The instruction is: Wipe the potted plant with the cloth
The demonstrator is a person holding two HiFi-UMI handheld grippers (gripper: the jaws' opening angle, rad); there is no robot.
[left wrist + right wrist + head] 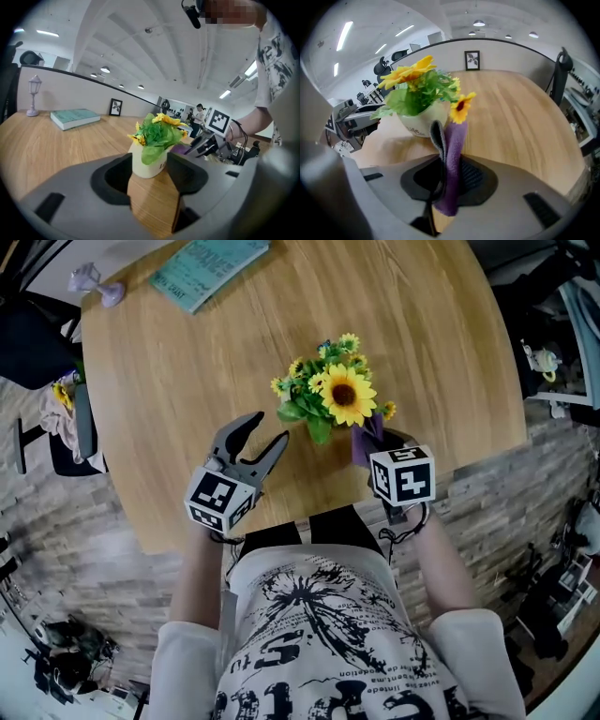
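Note:
A potted plant [336, 395] with yellow sunflowers and green leaves stands in a cream pot [148, 164] near the round table's front edge. My left gripper [260, 441] is open just left of the plant, with nothing between its jaws; the pot [148, 164] shows beyond the gap. My right gripper [449, 173] is shut on a purple cloth [453, 154], which stands folded upright between the pads. The cloth [367, 438] is held close against the plant's right side, beside the pot [423, 123].
A teal book [208, 268] and a small lilac lamp figure [94, 282] lie at the far side of the wooden table [187, 362]. A framed picture [472, 60] stands at the far rim. A chair [37, 343] sits to the left, off the table.

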